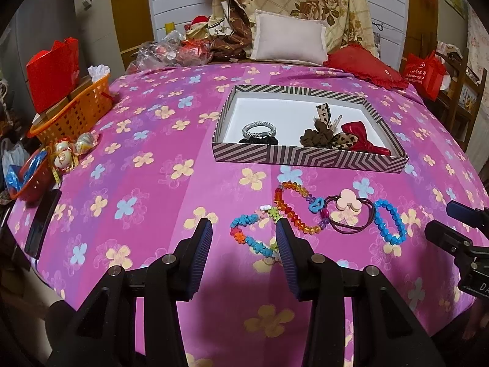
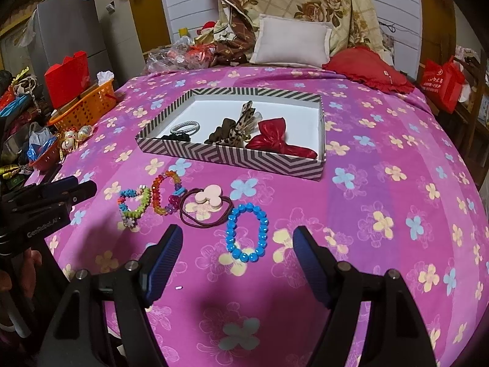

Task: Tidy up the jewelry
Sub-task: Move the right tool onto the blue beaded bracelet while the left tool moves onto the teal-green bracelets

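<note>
A striped tray (image 1: 308,156) (image 2: 232,157) on the pink bedspread holds a silver bracelet (image 1: 259,129), a brown scrunchie (image 1: 318,136), a leopard bow and a red bow (image 2: 275,140). In front of it lie a flower-bead bracelet (image 1: 250,238) (image 2: 134,205), a rainbow bead bracelet (image 1: 293,211) (image 2: 165,195), a hair tie with a pink mouse charm (image 1: 348,211) (image 2: 207,203) and a blue bead bracelet (image 1: 389,221) (image 2: 247,235). My left gripper (image 1: 244,229) is open, over the flower-bead bracelet. My right gripper (image 2: 237,238) is open, around the blue bracelet.
An orange basket (image 1: 76,113) (image 2: 85,108), a red bag and small trinkets sit at the left edge. Pillows (image 1: 290,39) and a red cushion (image 2: 366,67) lie behind the tray. A red bag (image 2: 440,82) stands at the right.
</note>
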Demonstrator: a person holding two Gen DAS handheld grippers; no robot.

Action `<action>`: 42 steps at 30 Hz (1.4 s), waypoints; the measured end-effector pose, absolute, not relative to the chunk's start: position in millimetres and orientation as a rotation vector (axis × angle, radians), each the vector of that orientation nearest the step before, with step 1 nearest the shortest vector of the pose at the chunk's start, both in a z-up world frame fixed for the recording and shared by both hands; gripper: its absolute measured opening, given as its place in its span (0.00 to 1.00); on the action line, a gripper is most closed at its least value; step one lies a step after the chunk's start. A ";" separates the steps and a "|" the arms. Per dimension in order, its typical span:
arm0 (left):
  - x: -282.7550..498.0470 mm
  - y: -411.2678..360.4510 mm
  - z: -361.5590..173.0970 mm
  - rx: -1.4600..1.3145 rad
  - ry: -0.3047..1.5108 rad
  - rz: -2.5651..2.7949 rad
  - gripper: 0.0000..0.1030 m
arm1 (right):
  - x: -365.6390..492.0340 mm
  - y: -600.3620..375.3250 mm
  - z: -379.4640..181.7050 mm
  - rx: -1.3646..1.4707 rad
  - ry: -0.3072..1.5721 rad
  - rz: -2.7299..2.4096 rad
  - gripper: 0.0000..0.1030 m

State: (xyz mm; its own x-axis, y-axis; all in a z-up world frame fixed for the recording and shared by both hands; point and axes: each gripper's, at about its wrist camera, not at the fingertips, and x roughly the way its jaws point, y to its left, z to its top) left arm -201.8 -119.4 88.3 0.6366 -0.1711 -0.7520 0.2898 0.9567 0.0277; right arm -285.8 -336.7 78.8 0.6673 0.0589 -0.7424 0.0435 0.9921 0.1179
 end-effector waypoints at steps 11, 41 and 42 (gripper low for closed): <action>-192.8 -83.8 76.2 0.075 0.908 -0.285 0.22 | -287.5 -338.5 68.7 0.127 0.856 0.031 0.75; -153.5 -90.4 38.4 0.017 1.031 -0.379 0.22 | -246.5 -347.6 30.9 0.065 0.925 0.019 0.39; -151.7 -90.5 37.6 0.014 1.035 -0.385 0.22 | -243.6 -347.4 28.5 0.060 0.931 0.020 0.37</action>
